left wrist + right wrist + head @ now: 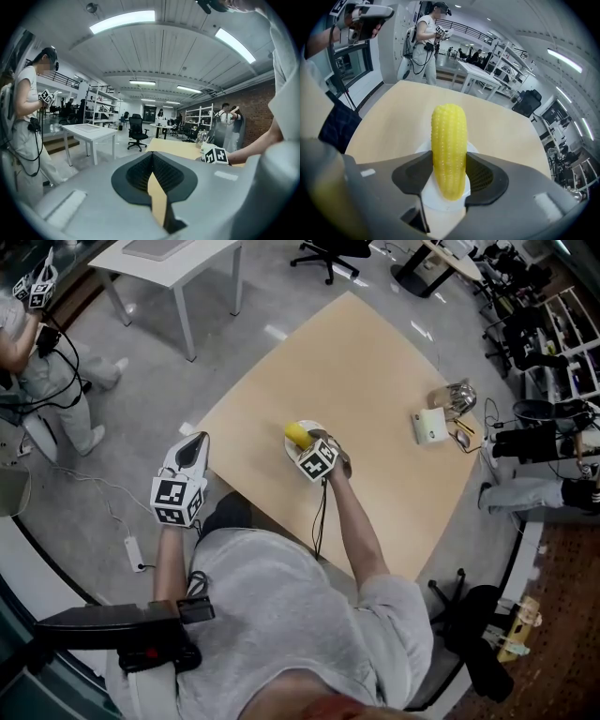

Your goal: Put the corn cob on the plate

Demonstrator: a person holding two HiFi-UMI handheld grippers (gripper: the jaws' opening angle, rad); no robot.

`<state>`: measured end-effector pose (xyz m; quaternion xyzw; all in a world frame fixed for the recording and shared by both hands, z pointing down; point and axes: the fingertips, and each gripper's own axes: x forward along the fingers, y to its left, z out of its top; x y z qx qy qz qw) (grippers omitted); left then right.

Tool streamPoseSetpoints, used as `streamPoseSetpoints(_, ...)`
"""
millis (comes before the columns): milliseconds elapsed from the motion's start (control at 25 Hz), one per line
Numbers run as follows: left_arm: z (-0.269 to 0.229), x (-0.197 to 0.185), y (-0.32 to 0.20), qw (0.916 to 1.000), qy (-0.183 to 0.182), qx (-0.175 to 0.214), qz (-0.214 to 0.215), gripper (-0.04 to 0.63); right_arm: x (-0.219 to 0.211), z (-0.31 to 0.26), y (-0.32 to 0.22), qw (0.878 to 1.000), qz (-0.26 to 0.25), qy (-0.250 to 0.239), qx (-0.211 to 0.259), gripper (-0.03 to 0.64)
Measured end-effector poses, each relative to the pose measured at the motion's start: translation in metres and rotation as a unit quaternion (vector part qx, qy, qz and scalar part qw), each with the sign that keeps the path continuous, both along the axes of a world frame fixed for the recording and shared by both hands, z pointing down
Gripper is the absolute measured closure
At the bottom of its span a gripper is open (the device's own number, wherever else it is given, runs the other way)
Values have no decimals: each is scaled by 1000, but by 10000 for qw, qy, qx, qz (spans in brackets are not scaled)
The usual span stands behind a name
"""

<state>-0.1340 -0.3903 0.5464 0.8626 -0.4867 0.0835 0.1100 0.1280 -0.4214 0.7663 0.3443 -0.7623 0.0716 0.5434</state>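
Note:
My right gripper (306, 444) (449, 161) is shut on a yellow corn cob (296, 434) (449, 140), its dark pads pressing the cob's sides. The cob points away from the jaws, its lower end hanging just over a small white plate (317, 427) (437, 200) on the tan table (375, 362). Whether the cob touches the plate I cannot tell. Off the table's near left edge and over the floor, my left gripper (194, 446) (152, 157) is shut on nothing, roughly level, well apart from the plate.
A small white box (430, 425) and a shiny clear object (454, 397) sit near the table's right edge. A white desk (178, 254) stands at the far left, office chairs (333, 251) beyond. Another person (42, 371) with grippers stands at the left.

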Motion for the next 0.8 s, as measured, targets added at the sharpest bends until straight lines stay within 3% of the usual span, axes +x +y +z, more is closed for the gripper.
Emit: streamPoseSetpoints(800, 6, -13, -8, 9998, 0, -92, -189, 575, -9, 17, -11, 9996, -203, 148, -135, 393)
